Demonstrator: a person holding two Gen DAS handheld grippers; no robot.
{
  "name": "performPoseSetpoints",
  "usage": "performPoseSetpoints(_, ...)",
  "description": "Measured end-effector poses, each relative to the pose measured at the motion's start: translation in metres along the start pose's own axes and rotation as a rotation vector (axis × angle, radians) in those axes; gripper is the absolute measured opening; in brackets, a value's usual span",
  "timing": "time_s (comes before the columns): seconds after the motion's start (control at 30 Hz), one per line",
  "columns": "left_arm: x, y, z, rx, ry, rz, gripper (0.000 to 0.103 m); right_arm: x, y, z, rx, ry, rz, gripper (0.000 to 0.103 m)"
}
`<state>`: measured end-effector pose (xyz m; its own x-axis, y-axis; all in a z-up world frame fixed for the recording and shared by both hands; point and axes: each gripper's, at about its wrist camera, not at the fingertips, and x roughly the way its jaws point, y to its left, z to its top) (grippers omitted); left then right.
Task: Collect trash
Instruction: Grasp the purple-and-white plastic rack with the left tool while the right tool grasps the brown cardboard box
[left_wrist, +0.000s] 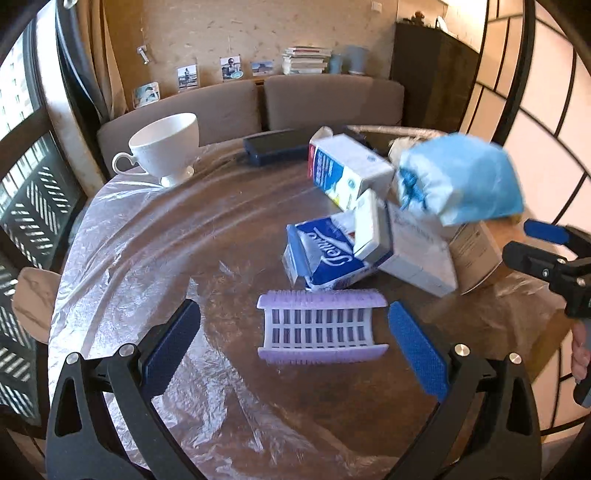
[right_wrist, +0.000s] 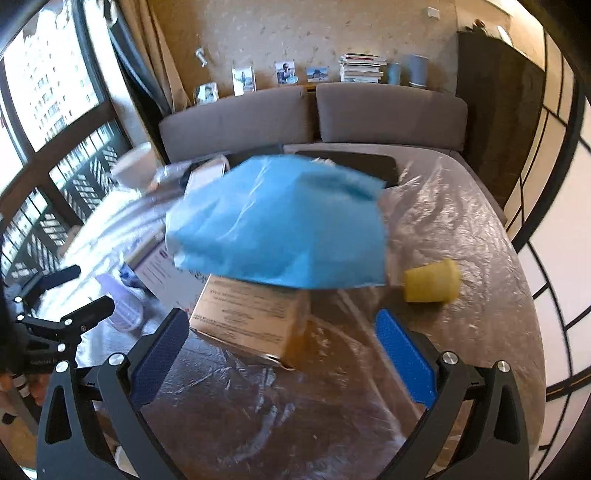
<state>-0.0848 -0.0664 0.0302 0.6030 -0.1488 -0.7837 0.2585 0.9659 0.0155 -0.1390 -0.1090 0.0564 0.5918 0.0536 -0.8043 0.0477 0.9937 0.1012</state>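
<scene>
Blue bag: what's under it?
The blue bag is blurred above the pile. Under its near edge lies a brown cardboard box, with a white box to the left. Anything further back beneath it is covered.

It was a home living room: a grey sofa (right_wrist: 314, 114) stood behind the plastic-covered surface (left_wrist: 229, 229), with photos (right_wrist: 243, 79) and stacked books (right_wrist: 362, 68) along the ledge

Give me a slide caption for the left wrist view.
Open left tool hovers at lilac plastic rack, cartons piled behind.
</scene>
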Motion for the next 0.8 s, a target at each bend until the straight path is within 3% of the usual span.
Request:
performPoseSetpoints(0.3, 0.017, -0.001, -0.006, -0.001, 0.021, 0.010, 0.102, 0.004, 0.007, 0.007, 0.018, 0.016, 0.014, 0.099)
performPoseSetpoints(0.6, 0.025, -0.004, -0.007, 0.021, 0.031, 0.000, 0.102, 0.015, 0.019, -0.010, -0.160, 0.028, -0.036, 0.099)
performPoseSetpoints(0.8, 0.029, -0.006, -0.006, 0.017, 0.034, -0.002, 0.102, 0.026, 0.013, -0.007, -0.102, 0.038, 0.017, 0.099)
